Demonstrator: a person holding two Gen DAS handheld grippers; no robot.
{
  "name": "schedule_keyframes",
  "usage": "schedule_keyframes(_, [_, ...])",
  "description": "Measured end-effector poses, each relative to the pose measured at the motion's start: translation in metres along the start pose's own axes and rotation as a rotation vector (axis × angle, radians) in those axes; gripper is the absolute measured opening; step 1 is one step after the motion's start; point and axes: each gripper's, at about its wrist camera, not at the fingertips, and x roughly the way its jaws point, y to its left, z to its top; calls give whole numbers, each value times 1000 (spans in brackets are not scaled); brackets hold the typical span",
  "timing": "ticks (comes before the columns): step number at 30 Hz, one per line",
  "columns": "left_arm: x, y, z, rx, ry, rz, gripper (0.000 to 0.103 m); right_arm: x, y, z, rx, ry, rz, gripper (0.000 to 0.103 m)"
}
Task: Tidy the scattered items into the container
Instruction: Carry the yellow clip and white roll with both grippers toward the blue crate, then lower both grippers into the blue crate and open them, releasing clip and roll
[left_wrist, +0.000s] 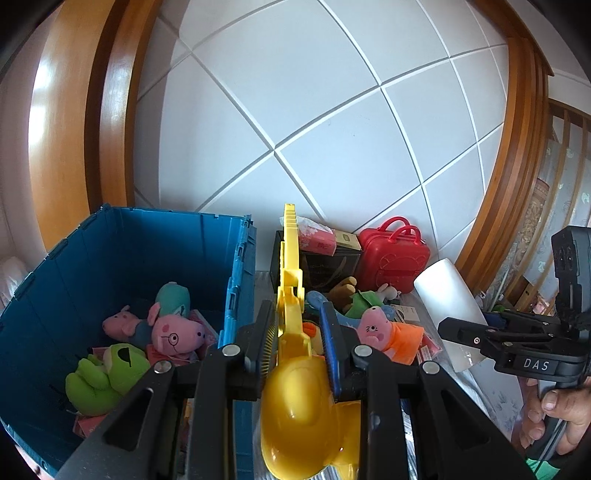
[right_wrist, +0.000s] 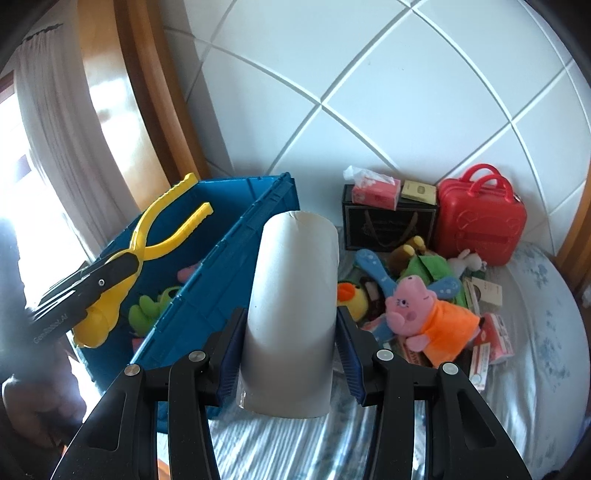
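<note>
While half filled, blue crate (left_wrist: 122, 258) with plush toys (left_wrist: 166, 332).

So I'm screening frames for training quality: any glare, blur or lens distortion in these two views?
Left wrist view: strong fisheye bend in the wall grooves and wooden frame, which shows a bright sheen; the yellow tongs are sharp. Right wrist view: the window at left is blown out, the hand below it dark and blurred, the white roll shaded at its base.
</note>
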Motion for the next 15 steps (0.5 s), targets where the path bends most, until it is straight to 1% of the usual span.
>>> schedule_keyframes(15, [-15,62,13,-41,-37,35,24,30,73,28,-76,3,60,46])
